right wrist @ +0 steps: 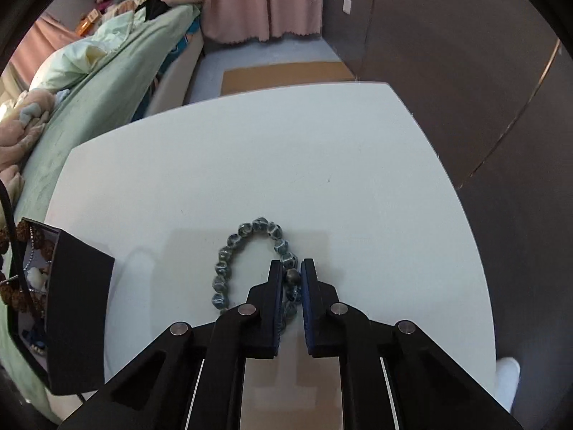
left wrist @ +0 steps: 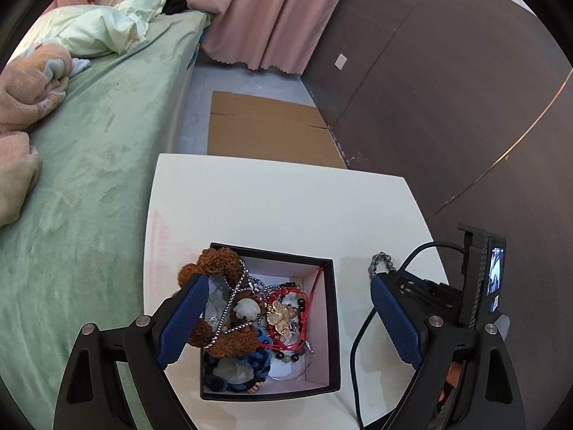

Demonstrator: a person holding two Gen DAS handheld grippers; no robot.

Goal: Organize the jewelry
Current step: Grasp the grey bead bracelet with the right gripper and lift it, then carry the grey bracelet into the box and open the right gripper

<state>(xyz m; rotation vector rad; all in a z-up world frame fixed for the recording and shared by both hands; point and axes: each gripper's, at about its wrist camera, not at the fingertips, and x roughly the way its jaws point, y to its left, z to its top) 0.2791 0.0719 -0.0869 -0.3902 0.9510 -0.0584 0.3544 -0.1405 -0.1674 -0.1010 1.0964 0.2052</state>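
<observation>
A blue-grey bead bracelet (right wrist: 247,236) lies on the white table (right wrist: 250,150). My right gripper (right wrist: 292,267) is shut on one of its beads at the loop's right side. In the left wrist view the same bracelet (left wrist: 381,259) shows just right of a black box (left wrist: 335,322) with a pale lining. The box holds a tangle: rough brown beads (left wrist: 215,261) hanging over its far left corner, a silver chain, red cord bracelets (left wrist: 290,294), a gold butterfly piece (left wrist: 281,317) and a blue braided band (left wrist: 250,376). My left gripper (left wrist: 286,283) hangs open above the box, nothing between its fingers.
A bed with a green sheet (left wrist: 89,179) runs along the table's left side. Flat cardboard (left wrist: 265,125) lies on the floor beyond the table, under a pink curtain (left wrist: 272,10). A dark wall (left wrist: 447,107) stands close on the right. A black cable (left wrist: 358,340) trails beside the box.
</observation>
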